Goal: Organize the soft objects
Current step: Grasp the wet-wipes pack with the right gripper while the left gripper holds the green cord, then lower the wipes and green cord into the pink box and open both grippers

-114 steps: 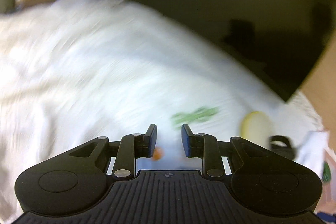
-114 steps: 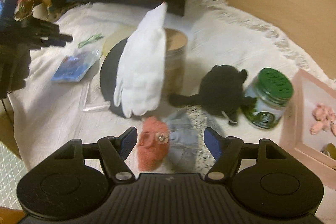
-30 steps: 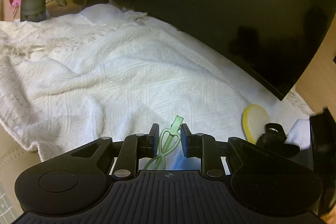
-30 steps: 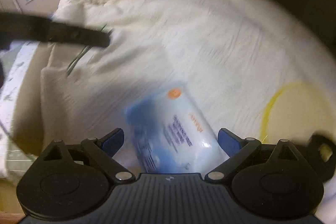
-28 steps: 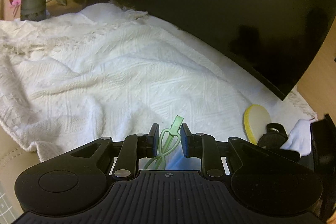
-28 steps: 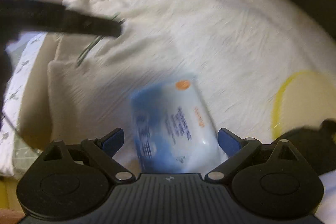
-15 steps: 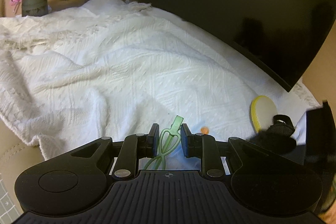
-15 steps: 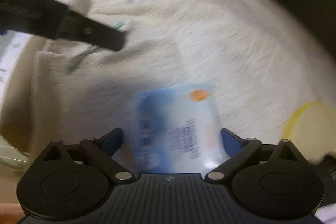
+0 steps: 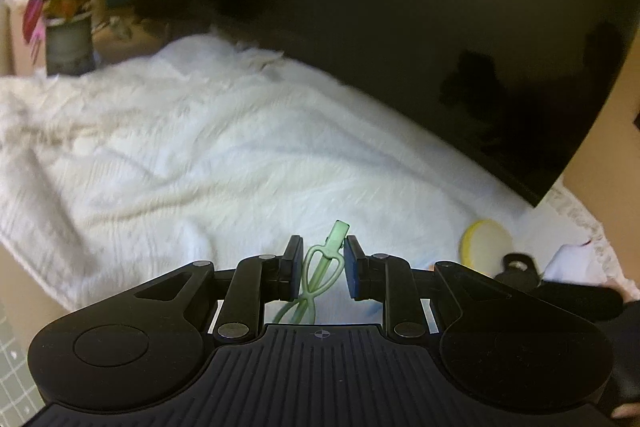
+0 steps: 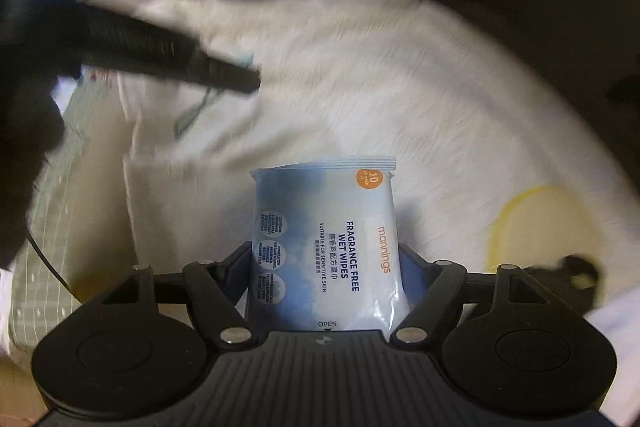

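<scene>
Over a rumpled white blanket (image 9: 224, 163), the left gripper (image 9: 320, 263) had its jaws set narrowly, pinching a pale green hair clip (image 9: 320, 267) between the blue pads. The clip stood nearly upright between the fingers, its flat tip poking out past the fingertips and its looped end hanging back toward the gripper body. A large dark screen (image 9: 420, 39) leaned behind the blanket, and a potted plant (image 9: 66, 7) with pink leaves stood at the far left. Near the right edge of the left wrist view lay a round yellow-rimmed pad (image 9: 486, 237), with a small black object just beside it that was too blurred to identify.

From the right wrist view, the right gripper (image 10: 324, 267) was closing its jaws on a blue and white pack of wet wipes (image 10: 326, 243), which sat upright between the fingers with its sealed end pointing away from the camera. Both pads lay against the sides of the pack, and it appeared lifted clear of the blanket (image 10: 380, 87). To the left of it, the left gripper (image 10: 224, 75) reached across the frame as a dark blurred bar, the green clip (image 10: 196, 111) dangling beneath it. The yellow-rimmed pad (image 10: 548, 227) lay on the blanket to the right of the pack.
</scene>
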A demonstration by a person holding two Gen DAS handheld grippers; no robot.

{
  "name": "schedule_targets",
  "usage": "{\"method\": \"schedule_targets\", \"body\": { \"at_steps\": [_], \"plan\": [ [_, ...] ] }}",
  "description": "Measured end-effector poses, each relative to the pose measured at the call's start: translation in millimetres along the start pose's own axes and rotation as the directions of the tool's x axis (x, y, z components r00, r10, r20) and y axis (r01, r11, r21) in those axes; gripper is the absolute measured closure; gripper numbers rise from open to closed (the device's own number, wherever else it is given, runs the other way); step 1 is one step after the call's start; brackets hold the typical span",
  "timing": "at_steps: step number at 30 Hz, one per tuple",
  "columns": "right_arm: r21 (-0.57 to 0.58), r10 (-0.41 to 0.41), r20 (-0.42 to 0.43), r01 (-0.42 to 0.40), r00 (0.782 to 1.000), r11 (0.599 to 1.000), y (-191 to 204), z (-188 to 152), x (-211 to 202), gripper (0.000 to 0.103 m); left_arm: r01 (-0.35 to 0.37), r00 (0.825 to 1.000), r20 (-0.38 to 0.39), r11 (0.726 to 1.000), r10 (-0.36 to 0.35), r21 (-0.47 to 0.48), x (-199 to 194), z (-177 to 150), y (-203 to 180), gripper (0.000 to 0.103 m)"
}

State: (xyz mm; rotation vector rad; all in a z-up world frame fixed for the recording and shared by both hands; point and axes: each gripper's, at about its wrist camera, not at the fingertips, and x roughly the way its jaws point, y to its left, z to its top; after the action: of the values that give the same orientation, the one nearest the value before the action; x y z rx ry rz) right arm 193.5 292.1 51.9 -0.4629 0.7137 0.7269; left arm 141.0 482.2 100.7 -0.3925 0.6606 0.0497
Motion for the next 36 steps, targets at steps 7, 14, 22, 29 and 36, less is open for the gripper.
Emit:
{"method": "schedule_targets", "body": {
  "at_steps": [7,14,22,29,36],
  "plan": [
    [0.078,-0.168,0.112,0.16,0.979,0.984,-34.3,9.3,-88.5,0.029,0.103,0.993,0.048,0.992,-0.107,0.079,-9.3,25.1,-49.9,0.078],
    [0.203,-0.369,0.166,0.335,0.914,0.92,-80.3,-11.0,-166.2,0.029,0.29,0.956,-0.002,0.941,-0.294,0.176,2.1,31.9,-132.3,0.078],
    [0.387,-0.578,0.098,0.505,0.81,0.772,-133.6,-75.7,-246.4,0.029,0.516,0.856,-0.185,0.814,-0.482,0.267,28.6,1.6,-249.3,0.078],
    [0.51,-0.706,-0.005,0.609,0.708,0.607,-167.3,-134.0,-307.7,0.029,0.673,0.738,-0.347,0.673,-0.579,0.307,38.4,-34.4,-344.9,0.078],
    [0.589,-0.752,-0.077,0.639,0.654,0.495,-194.7,-183.7,-346.2,0.029,0.768,0.636,-0.472,0.561,-0.61,0.309,42.3,-71.7,-418.1,0.078]
  ]
}}
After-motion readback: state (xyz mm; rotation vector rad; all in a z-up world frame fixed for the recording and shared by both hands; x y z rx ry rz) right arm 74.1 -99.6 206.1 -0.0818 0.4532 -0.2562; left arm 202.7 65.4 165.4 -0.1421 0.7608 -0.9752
